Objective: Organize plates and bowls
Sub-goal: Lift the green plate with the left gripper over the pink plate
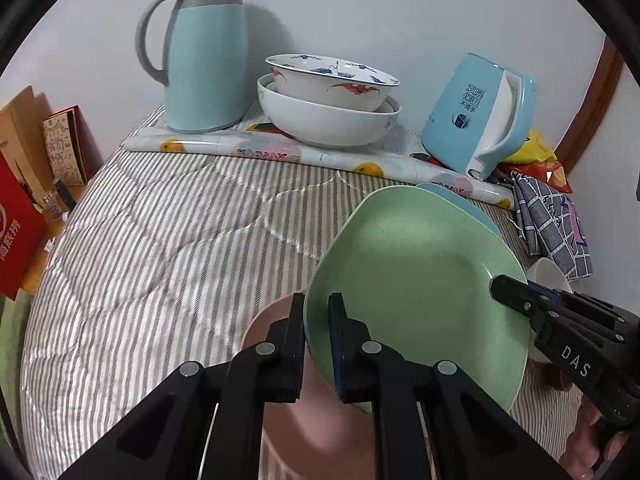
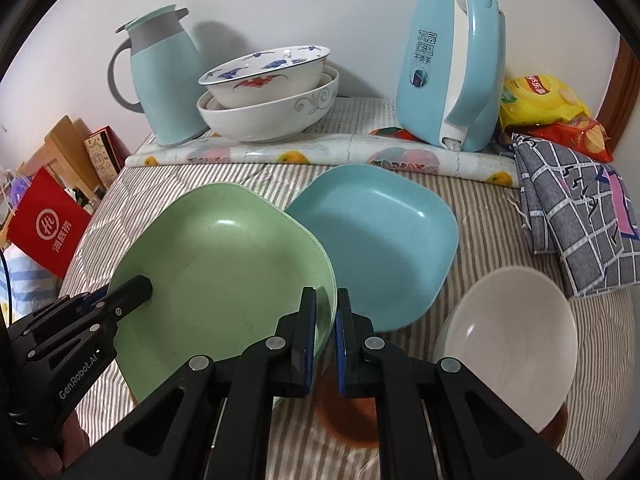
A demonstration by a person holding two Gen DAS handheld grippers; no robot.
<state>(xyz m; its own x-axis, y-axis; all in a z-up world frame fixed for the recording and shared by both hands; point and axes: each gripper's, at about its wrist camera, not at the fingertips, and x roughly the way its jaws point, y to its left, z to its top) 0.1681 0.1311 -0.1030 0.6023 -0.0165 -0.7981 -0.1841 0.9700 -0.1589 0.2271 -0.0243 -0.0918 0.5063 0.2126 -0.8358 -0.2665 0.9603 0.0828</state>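
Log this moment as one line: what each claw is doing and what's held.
left claw: shut on green plate rim | right claw: shut on opposite rim | plate: tilted, overlapping blue plate

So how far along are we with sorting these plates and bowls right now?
Done: two patterned bowls sit nested by the wall. In hand: the left gripper and right gripper are both shut on opposite rims of the green plate, tilted above the striped cloth. Left: the blue plate, the white bowl and a pinkish dish beneath the green plate remain loose.
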